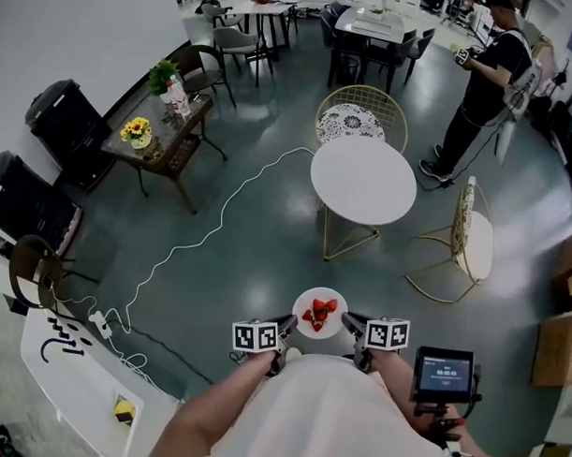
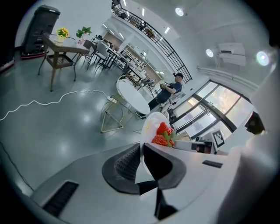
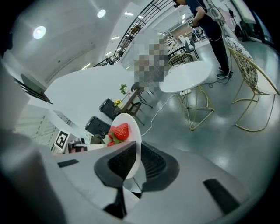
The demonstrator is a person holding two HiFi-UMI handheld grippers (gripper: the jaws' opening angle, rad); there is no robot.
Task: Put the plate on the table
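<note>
We hold the white plate [image 1: 316, 295] of strawberries [image 1: 319, 314] in the air close to our body. The left gripper [image 1: 289, 326] and right gripper [image 1: 350, 322] have their jaws clamped on its opposite rims. The round white table [image 1: 363, 180] stands well ahead.

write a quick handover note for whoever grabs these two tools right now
Left tool: shut on one rim of the plate.
Right tool: shut on the opposite rim.
Plate: in the air between both tools, close to the body, with strawberries on it.
Round white table: ahead across the floor, its top bare.
Done: plate gripped and held up.
Left: carry it to the table, set it down flat, open both tools. Mind the white cable on the floor to the left.
</note>
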